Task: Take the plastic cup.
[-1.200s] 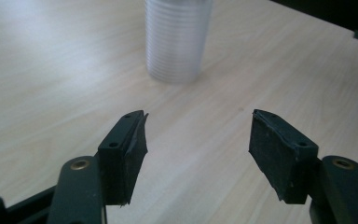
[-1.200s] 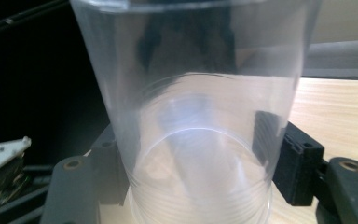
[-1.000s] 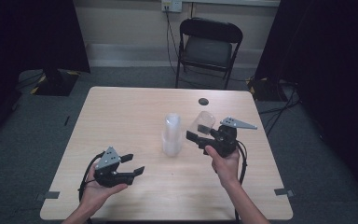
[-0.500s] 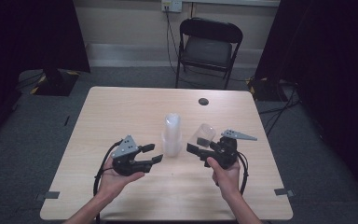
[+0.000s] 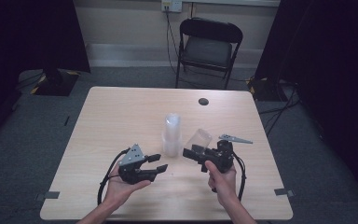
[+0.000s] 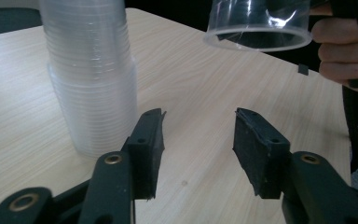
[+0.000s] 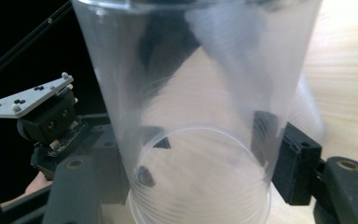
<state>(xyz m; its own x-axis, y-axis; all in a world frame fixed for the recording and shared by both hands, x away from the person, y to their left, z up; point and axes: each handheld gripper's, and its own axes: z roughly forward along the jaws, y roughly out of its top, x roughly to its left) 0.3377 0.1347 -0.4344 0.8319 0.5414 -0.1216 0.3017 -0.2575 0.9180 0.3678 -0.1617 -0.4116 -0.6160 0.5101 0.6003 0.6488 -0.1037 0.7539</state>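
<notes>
1. The left gripper (image 5: 157, 164), nearest, has just been closing; its jaws stand half spread over bare table (image 5: 121, 112), nothing between them.
2. The right gripper (image 5: 192, 152) pinches a single clear plastic cup (image 5: 199, 139), empty, held above the table, tilted, mouth toward the left gripper.
3. Beyond, a stack of clear cups (image 5: 171, 134) stands upright, nested.

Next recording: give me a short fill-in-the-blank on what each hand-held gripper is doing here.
1. The right hand-held gripper is shut on a single clear plastic ____.
2. The left hand-held gripper holds ____ between its jaws, which have just been closing.
3. The tall stack of clear plastic cups stands upright on the light wooden ____.

Missing words: cup; nothing; table.
</notes>
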